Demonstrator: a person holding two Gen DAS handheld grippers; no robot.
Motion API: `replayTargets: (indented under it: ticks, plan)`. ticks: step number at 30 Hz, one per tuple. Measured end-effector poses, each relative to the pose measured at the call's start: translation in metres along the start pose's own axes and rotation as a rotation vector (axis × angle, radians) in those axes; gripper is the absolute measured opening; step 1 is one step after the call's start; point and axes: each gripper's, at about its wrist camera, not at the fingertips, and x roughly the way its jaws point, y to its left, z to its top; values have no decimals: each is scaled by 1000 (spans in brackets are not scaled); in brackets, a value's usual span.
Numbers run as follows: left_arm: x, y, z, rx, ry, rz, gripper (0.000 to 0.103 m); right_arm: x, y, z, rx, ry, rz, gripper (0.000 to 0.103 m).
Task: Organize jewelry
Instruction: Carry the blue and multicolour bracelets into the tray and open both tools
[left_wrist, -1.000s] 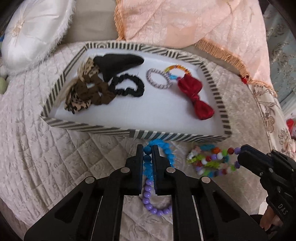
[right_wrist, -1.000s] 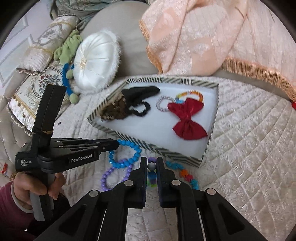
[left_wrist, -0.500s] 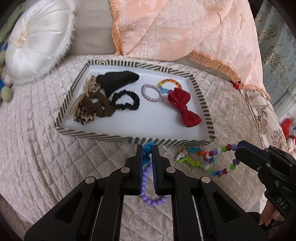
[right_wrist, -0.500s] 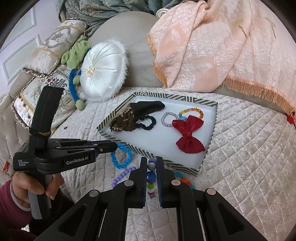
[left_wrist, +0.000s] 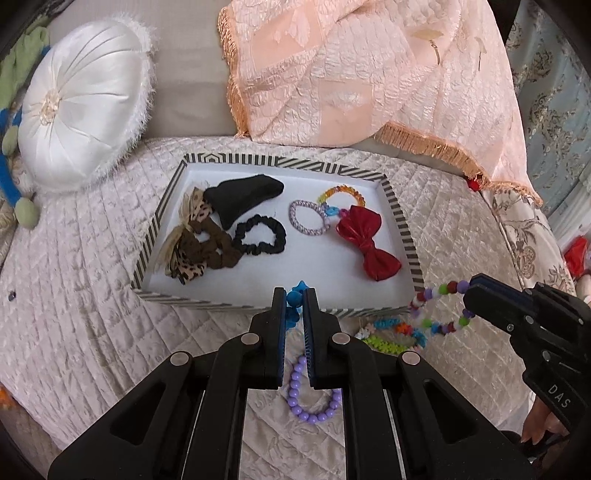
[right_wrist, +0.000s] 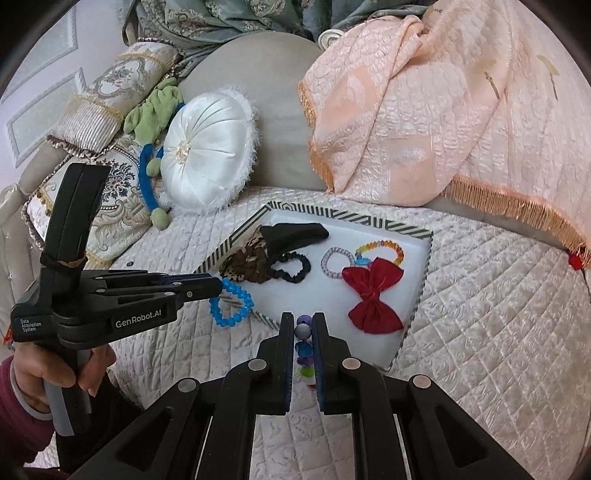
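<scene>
**Tray dead ahead of both claws**

Left claw (left_wrist: 294, 295) clamped on blue bracelet (right_wrist: 231, 304), right claw (right_wrist: 303, 328) clamped on multicolour bracelet (left_wrist: 439, 308); both loops dangling clear of bed (left_wrist: 74, 266). Striped tray (left_wrist: 400, 221) just beyond, slightly below. Left nearer tray's near rim; bare white floor straight forward.

Quilted cream bedspread (left_wrist: 74, 295), round white cushion (right_wrist: 207, 147), peach fringed throw (left_wrist: 369, 74)

A blue bead bracelet (left_wrist: 293, 299) is clamped in the left gripper (left_wrist: 294, 295) before the striped tray (left_wrist: 400, 218). A multicoloured bead bracelet (left_wrist: 439, 308) is gripped by the right gripper (left_wrist: 471, 291). A purple bracelet (left_wrist: 314, 400) lies on the bed (left_wrist: 74, 280).
</scene>
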Motion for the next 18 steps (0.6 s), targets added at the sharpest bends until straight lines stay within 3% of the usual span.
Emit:
replayTargets:
  ticks: [18]
  plan:
    - [50, -23, 22, 42, 38, 11, 7, 44, -45, 38, 20, 35, -57, 9]
